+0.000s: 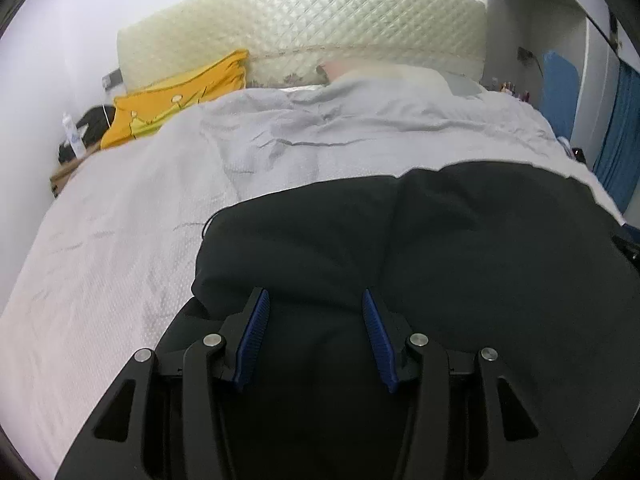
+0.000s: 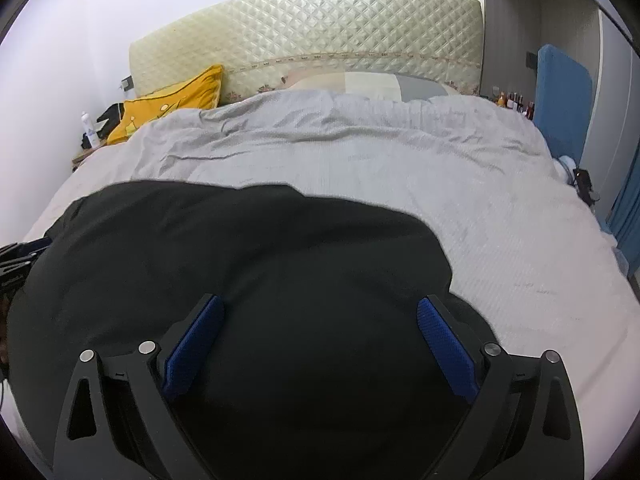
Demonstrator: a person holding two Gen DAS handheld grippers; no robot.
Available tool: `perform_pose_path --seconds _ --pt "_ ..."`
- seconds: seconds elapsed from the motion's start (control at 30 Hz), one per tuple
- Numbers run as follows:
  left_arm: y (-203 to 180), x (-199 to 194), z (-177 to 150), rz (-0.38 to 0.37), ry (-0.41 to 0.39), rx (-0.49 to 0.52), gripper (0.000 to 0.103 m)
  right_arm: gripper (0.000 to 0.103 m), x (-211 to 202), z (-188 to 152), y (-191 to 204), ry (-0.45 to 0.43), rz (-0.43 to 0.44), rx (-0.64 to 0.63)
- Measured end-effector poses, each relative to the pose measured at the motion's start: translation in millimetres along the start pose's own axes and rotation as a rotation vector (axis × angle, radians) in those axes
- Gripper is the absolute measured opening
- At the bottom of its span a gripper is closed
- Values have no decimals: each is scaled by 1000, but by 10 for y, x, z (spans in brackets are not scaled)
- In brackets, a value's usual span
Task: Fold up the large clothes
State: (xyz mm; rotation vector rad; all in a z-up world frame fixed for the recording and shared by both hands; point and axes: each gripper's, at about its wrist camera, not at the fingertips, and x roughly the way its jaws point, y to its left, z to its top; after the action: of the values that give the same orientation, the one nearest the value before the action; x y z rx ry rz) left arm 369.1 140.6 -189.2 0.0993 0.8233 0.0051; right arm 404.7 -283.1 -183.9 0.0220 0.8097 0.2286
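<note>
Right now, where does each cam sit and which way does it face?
Left wrist: on the left gripper, facing the headboard over the black garment on the bed; its own fingers show, jaws open, and the other gripper's edge at far right.
Right wrist: on the right gripper, same heading, over the garment's right part; its own fingers show, jaws wide open, left gripper at far left.
Shared: garment, bed, headboard, yellow pillow.
</note>
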Motion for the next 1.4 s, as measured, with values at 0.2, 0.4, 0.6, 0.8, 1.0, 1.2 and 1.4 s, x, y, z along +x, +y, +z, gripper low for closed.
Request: perform_pose_path --seconds 0.2,0.4,0.6,0.8,1.0,1.2,1.4 --pt "-98 104 -54 15 -11 24 49 103 134 -107 6 -32 -5 8" --pt "-113 178 -72 1 -17 7 49 103 226 -152 -9 -49 16 16" --pt "-123 126 6 11 16 2 49 103 219 -118 -11 -12 -3 28" --pt "-156 -295 141 -16 4 -18 50 103 -135 4 24 -27 -6 42" --pt "-304 -1109 416 -39 -102 -25 67 103 -834 309 150 -115 21 32" --pt "-440 -1996 632 -47 -204 -12 67 103 -1697 602 340 -234 39 5" --pt "-439 -2873 757 -44 -248 -63 68 103 -2592 843 505 -351 70 -20"
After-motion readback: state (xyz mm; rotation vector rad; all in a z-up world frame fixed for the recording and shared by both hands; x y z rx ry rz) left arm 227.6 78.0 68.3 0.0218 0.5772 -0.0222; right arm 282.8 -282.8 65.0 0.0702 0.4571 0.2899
